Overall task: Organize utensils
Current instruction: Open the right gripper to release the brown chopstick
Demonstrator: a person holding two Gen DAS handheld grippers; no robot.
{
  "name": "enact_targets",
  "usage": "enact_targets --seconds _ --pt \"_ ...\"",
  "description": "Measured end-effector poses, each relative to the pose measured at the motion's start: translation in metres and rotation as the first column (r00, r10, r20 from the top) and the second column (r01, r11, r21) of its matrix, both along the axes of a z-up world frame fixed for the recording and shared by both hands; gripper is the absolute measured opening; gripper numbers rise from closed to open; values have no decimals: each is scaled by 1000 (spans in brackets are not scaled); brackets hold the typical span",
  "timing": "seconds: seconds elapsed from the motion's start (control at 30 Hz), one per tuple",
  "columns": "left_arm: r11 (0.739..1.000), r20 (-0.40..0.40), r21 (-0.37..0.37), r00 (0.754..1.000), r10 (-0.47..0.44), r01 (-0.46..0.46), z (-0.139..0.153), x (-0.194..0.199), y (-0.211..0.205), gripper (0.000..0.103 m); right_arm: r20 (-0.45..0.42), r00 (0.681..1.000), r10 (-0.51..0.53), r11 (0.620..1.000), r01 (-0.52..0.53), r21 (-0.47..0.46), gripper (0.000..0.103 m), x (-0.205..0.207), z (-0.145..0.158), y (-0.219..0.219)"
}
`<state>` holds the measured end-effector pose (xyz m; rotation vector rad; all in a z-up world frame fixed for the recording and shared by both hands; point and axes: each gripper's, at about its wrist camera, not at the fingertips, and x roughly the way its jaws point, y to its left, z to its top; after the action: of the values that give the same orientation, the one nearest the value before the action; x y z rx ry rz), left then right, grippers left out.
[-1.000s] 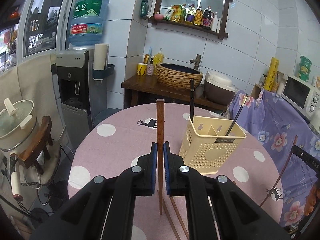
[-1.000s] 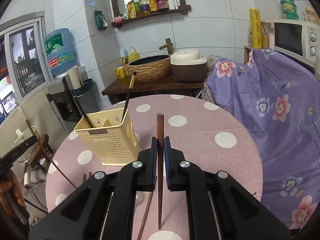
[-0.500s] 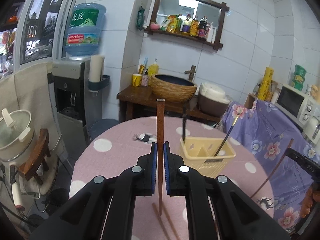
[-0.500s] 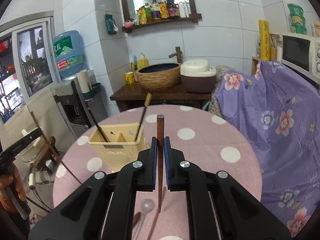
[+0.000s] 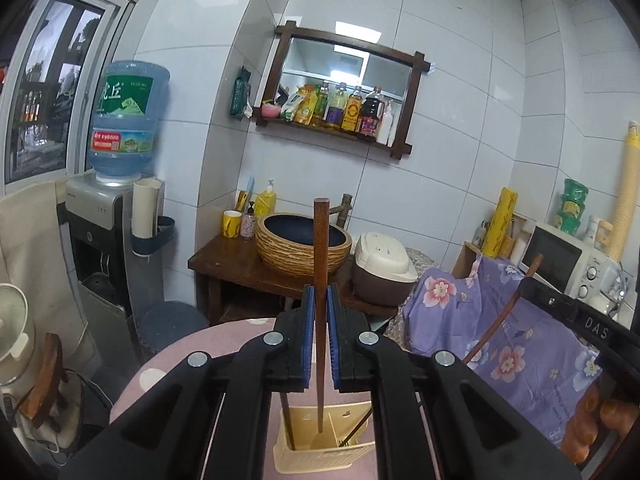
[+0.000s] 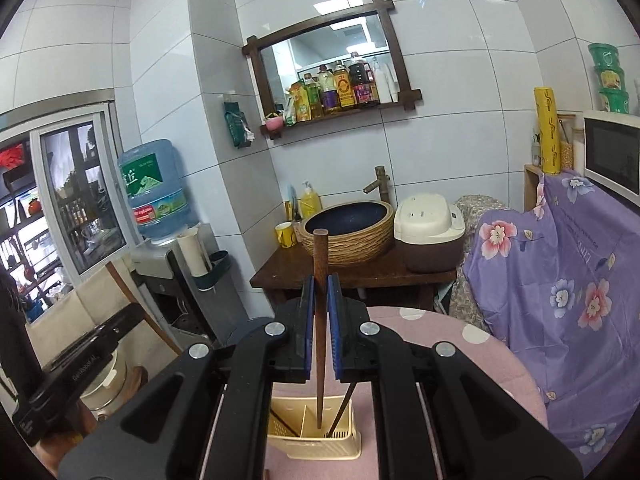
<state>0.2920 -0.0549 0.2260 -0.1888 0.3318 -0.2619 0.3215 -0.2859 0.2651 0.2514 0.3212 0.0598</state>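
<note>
Above the holder [image 5: 324,454], both tongs [image 5: 320,316] [image 6: 320,312] clamp upright chopsticks [image 5: 320,264] [image 6: 320,264].

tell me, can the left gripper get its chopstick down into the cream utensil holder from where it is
Probably yes. The left gripper is shut on a brown chopstick held upright, tip over the open top of the cream holder. Two dark utensils lean inside, but the middle looks free.

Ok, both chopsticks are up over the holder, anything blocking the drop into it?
Nothing visible blocks it. The left gripper holds its chopstick upright over the cream holder, and the right gripper holds its chopstick likewise. Dark utensils already lean in some compartments, but there is open space beneath each tip.
</note>
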Motion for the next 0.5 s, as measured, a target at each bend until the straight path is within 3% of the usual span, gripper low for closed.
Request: enact_targets --seconds 0.27,0.5 --pt "1000 -115 8 993 9 -8 -76 32 -11 8 -128 992 7 1000 -6 9 8 48 -93 15" --pt "999 -202 31 979 12 -5 -121 45 -11 8 -208 978 6 999 2 38 8 65 -141 14"
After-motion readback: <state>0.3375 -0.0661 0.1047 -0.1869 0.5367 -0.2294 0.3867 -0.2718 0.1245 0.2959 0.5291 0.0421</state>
